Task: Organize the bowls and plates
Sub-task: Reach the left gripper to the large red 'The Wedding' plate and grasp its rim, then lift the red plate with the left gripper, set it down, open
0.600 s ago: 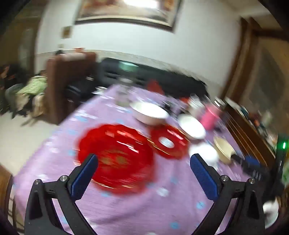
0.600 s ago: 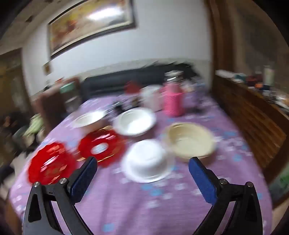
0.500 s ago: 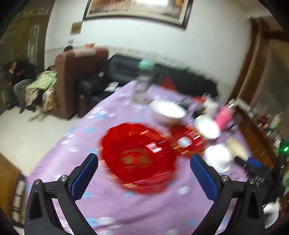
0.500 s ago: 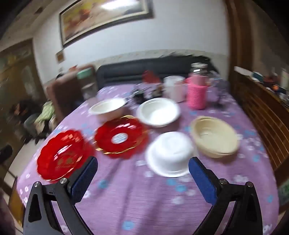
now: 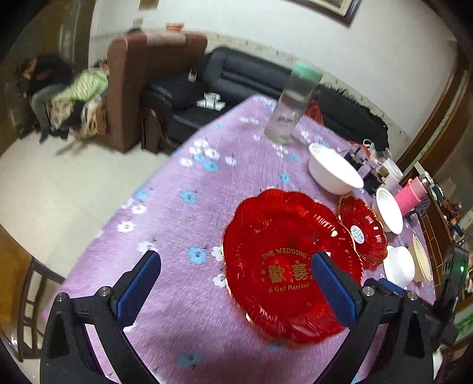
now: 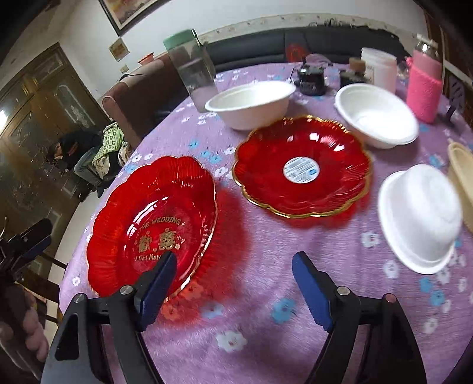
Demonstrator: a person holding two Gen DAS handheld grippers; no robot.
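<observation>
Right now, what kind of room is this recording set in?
Most likely a home living room with a dining table: a dark sofa stands against the wall, a framed picture hangs above, and a floral purple tablecloth holds plates and bowls.

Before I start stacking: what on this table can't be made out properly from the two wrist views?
- Beige bowl: right wrist view, cut off by the picture's right edge; small and edge-on in the left wrist view.
- Upside-down white bowl: blurred; its inside is hidden.
- Wedding plate: left wrist view, its right part is behind a finger of the left gripper.
- Small dark items at the far edge: too blurred to identify.
</observation>
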